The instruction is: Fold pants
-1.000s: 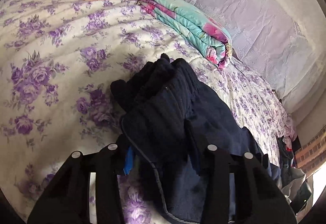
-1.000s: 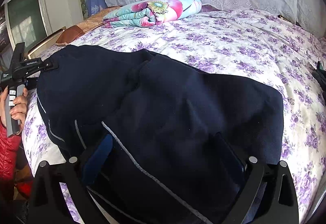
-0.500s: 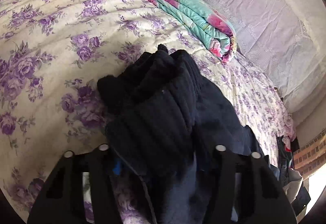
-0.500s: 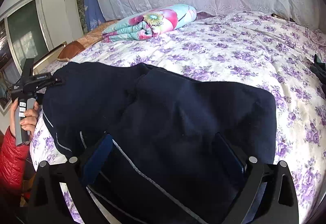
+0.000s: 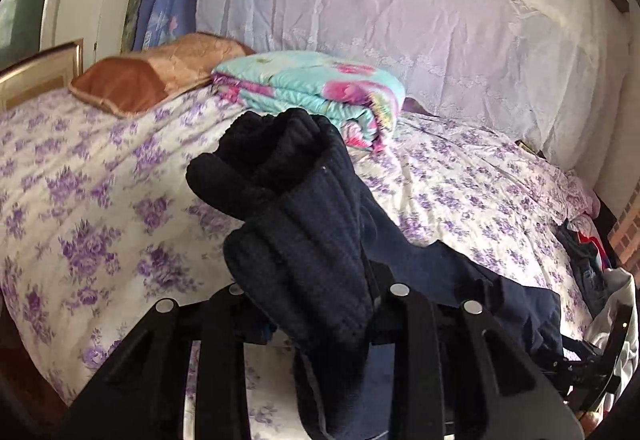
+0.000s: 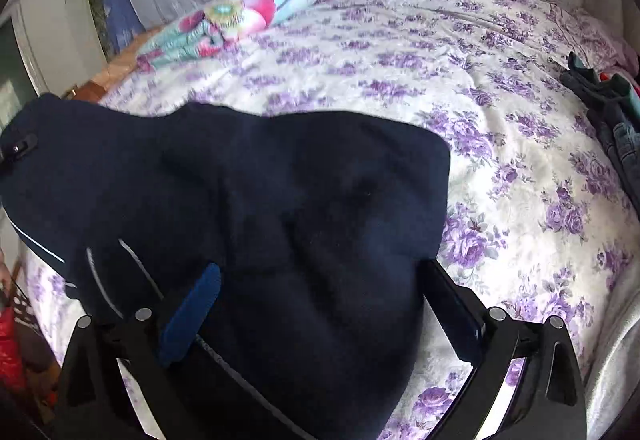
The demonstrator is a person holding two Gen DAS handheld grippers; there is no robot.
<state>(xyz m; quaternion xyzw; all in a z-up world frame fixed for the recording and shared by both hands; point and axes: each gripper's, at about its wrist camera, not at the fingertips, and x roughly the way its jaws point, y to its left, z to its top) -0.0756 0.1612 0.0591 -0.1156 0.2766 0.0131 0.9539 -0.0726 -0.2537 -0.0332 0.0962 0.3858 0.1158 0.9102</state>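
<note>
Change since 1 s ago: left gripper (image 5: 316, 324) has risen from the bed (image 5: 100, 200). The earlier left view looked down on the quilt; it now looks more level, toward the draped headboard (image 5: 400, 24). Its jaws have just been closing, and the bunched ribbed end of the pants (image 5: 304, 216) sits clamped between them, standing up past the tips.

Right gripper (image 6: 320, 304): wide-set jaws with a thick wad of the dark fabric filling the gap, blue pad (image 6: 192, 320) against the cloth on 1 side. I read it as grasping the pants; the contact on the other side is less clear.

Location: the pants lie on the near part of the bed, 1 end lifted clear in the left jaws. In the right view the left corner is raised higher than it was 0.5 s ago. Folded floral blanket (image 5: 320, 92) and brown pillow (image 5: 152, 80) are well apart, near the headboard.

Orientation: long axis runs across the near edge of the bed, from gripper to gripper. The ribbed end at the left gripper points up and toward the headboard. Pale side stripes (image 6: 128, 264) run roughly along the legs.

Judgement: the lift with both ends held reads as the start of carrying 1 end over the other. No fold is laid yet. Risk: the bunched ribbed end may slip or land crooked.
</note>
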